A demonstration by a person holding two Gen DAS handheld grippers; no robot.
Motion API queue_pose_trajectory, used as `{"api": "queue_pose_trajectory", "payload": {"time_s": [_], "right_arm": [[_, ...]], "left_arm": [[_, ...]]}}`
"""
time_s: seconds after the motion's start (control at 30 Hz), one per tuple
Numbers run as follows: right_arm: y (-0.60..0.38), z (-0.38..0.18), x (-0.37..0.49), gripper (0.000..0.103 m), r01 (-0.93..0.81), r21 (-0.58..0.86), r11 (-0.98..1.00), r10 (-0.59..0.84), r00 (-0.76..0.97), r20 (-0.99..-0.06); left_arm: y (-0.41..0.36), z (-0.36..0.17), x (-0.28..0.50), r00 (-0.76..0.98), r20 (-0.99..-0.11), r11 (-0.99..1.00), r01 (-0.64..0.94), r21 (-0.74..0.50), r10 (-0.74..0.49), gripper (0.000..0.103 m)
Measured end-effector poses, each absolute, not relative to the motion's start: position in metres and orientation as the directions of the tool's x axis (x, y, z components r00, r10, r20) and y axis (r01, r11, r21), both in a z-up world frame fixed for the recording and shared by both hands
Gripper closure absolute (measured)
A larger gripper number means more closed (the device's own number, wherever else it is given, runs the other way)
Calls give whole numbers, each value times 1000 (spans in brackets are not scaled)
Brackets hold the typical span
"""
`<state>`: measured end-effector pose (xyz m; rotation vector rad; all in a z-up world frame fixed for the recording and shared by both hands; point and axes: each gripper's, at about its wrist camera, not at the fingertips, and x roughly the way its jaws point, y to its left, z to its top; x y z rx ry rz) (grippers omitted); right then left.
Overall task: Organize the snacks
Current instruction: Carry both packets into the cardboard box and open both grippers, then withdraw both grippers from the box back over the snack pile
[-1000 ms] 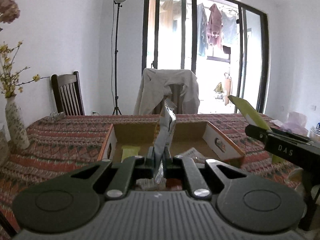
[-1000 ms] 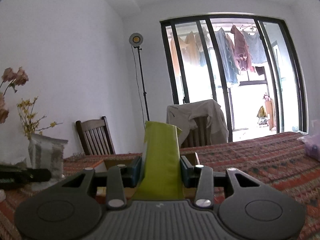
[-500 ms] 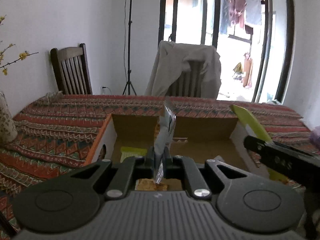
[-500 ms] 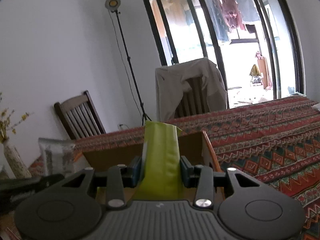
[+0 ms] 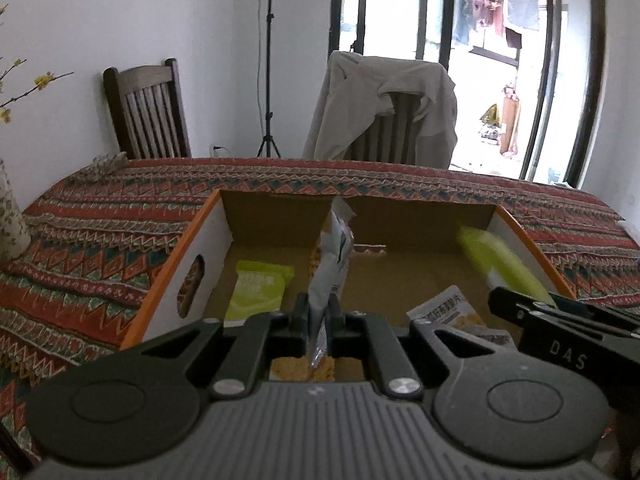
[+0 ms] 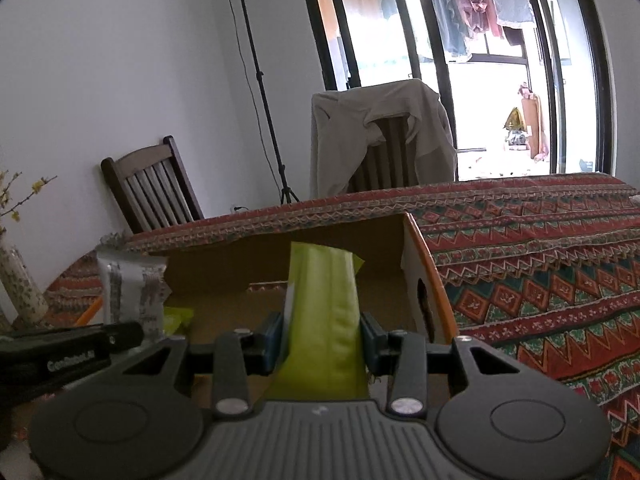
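Note:
My left gripper (image 5: 318, 314) is shut on a silver snack packet (image 5: 333, 258), held edge-on above the open cardboard box (image 5: 192, 240). My right gripper (image 6: 322, 340) is shut on a lime-green snack packet (image 6: 326, 312), held over the box's right end (image 6: 424, 264). In the left wrist view the green packet (image 5: 500, 264) and the right gripper's side show at the right. The silver packet also shows in the right wrist view (image 6: 130, 292). Inside the box lie a lime-green packet (image 5: 260, 288) at the left and a white-and-orange packet (image 5: 452, 312) at the right.
The box stands on a table with a red patterned cloth (image 5: 100, 232). A flowered vase (image 5: 10, 216) stands at the table's left edge. Two chairs (image 5: 148, 112) stand behind the table, one draped with a beige jacket (image 5: 384, 108). A light stand (image 6: 256, 80) is by the wall.
Both grippers have tilted down and moved forward over the box with their packets. The box interior now fills more of both views.

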<state>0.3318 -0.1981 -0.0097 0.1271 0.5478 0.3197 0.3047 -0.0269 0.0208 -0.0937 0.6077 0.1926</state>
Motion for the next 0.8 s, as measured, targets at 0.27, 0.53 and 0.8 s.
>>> {"api": "queue_pose_trajectory", "payload": {"time_s": [0.27,0.53,0.8], "right_arm": [[-204,-7,324,14,-280,219,935,352,818,-455],[-214,0,311,0,-283,231,931,355,848,-393],[-216,9,300,0,-285,209,935,344,871,-350]], "left_arm": [[-17,31,280,848,-492,964,-260,-58,199,8],[-4,45,250,897,-398,959,-258,-118,193,0],[-1,49,228,907,-375,965,-244,-99,191,0]]}}
